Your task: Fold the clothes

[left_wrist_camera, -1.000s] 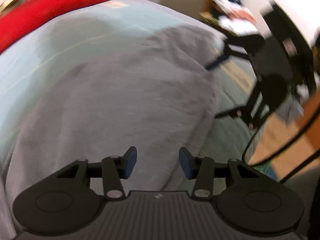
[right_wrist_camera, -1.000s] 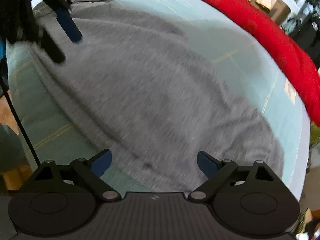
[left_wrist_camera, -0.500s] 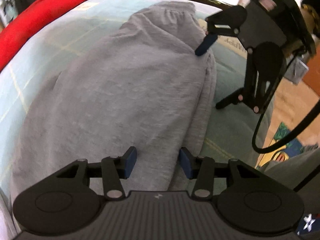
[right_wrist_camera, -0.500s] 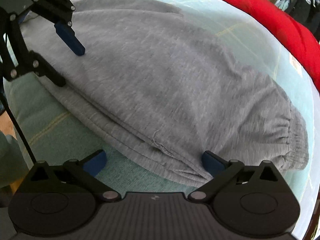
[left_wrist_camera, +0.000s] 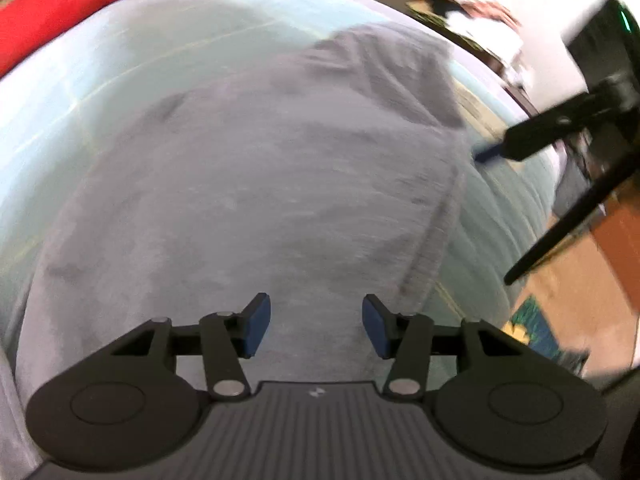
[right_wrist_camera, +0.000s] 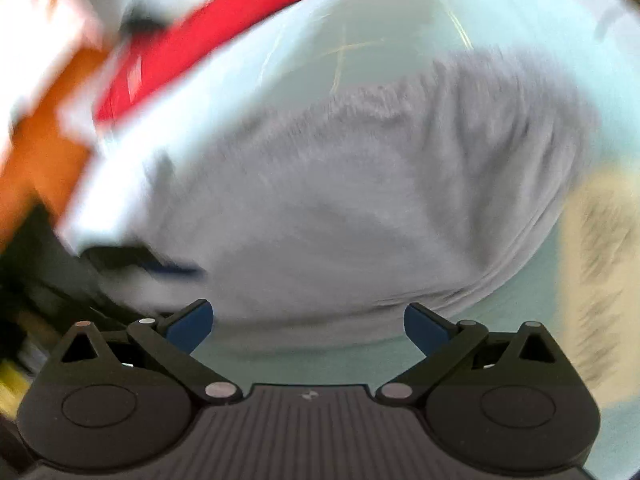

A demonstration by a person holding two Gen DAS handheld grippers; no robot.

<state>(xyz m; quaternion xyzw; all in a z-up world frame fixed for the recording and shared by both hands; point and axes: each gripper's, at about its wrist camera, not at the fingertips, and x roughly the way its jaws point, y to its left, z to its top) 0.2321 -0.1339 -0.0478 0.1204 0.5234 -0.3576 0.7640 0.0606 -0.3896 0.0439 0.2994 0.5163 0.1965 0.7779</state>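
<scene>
A grey fleece pair of sweatpants (left_wrist_camera: pixel 256 184) lies spread over the pale teal quilted bed cover (left_wrist_camera: pixel 100 64), filling the centre of both blurred views, with a red blanket (left_wrist_camera: pixel 52 12) along the upper left edge. At the bottom of the left wrist view, the left gripper (left_wrist_camera: pixel 316 330) hovers over the grey cloth with its blue pads apart and nothing pinched between them, having just opened a little. The right gripper (right_wrist_camera: pixel 308 322), low in its own view, stands spread wide and empty above the garment's near edge, its jaws having just been opening.
</scene>
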